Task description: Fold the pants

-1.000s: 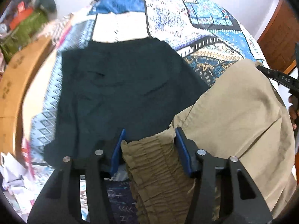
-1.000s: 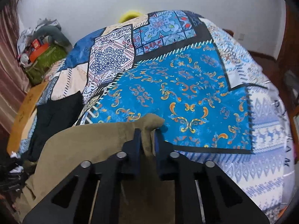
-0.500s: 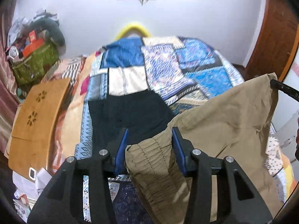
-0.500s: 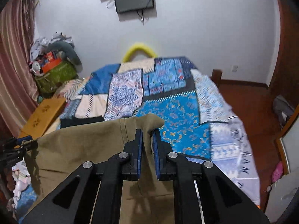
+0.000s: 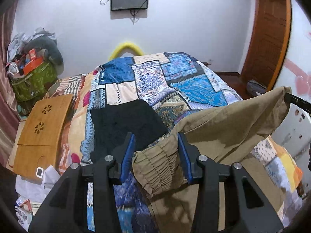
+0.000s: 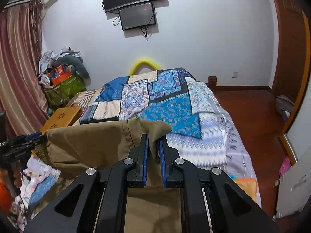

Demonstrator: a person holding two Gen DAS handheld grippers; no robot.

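Khaki pants point(image 5: 229, 124) hang in the air between my two grippers, above the near end of the bed. My left gripper point(image 5: 155, 151) is shut on the gathered elastic waistband point(image 5: 155, 169), which fills the gap between its blue pads. My right gripper point(image 6: 154, 145) is shut on the other corner of the khaki pants point(image 6: 87, 143), with a fold of cloth pinched between its pads. The cloth is stretched between the two and drapes down below both. The left gripper also shows at the left edge of the right wrist view point(image 6: 25, 141).
The bed carries a blue patchwork quilt point(image 6: 171, 112). A folded dark garment point(image 5: 124, 122) lies on it near the left. A wooden lap tray point(image 5: 42, 132) lies at the bed's left edge. A cluttered green bag point(image 6: 62, 89) stands by the curtain. Wooden floor point(image 6: 250, 114) lies to the right.
Both grippers have risen and drawn back from the bed with the khaki pants held between them; the pants have lifted off the quilt and now hang higher.
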